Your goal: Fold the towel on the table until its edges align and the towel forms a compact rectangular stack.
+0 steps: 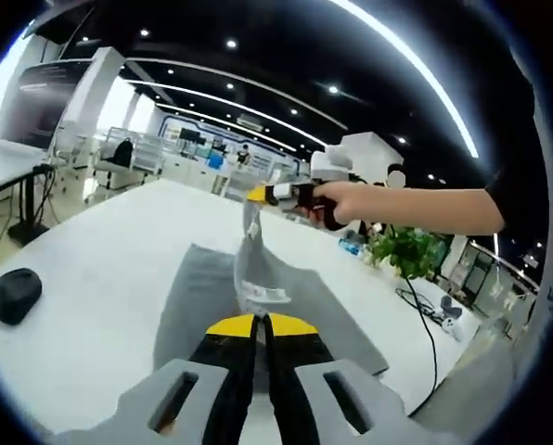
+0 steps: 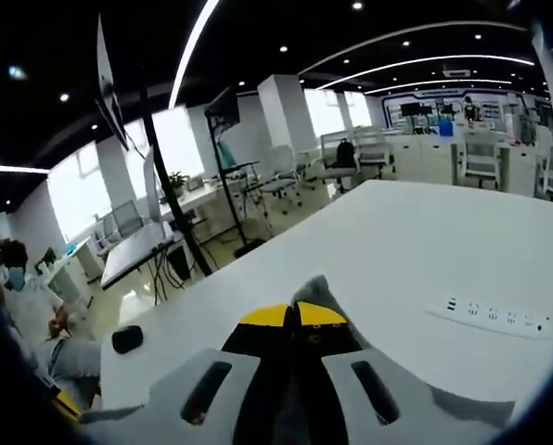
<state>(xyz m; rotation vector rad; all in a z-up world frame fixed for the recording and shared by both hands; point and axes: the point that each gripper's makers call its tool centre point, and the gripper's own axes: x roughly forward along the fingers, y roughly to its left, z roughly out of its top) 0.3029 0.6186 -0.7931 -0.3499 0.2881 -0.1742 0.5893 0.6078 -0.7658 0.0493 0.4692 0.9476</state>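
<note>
The left gripper [image 1: 261, 326] has its yellow-tipped black fingers [image 1: 232, 326] pressed together on an edge of the grey rectangular cloth towel [image 1: 202, 301], just below a white label. In the right gripper view, the right gripper [image 2: 295, 315] is likewise closed, with a small peak of grey cloth showing at its fingers [image 2: 321, 314]. In the left gripper view that right gripper [image 1: 275, 194] is held high by a person's hand [image 1: 346, 202], and a strip of towel hangs taut between the 2 grips while the rest of the towel lies flat on the white worktop [image 1: 100, 269].

The step in hand looks like carrying 1 lifted edge over to meet the opposite edge. To do it well, I would keep both grips level and the held edge tight, travel together across the flat part, and lower only when the corners sit over their partners, so no crease is trapped.

Counted: 1 towel, 2 grippers, 1 black computer mouse [image 1: 17, 294] on the worktop well apart from the towel, 1 white power strip [image 2: 495, 316], and 1 green potted plant [image 1: 408, 248] beyond the worktop's far edge.
</note>
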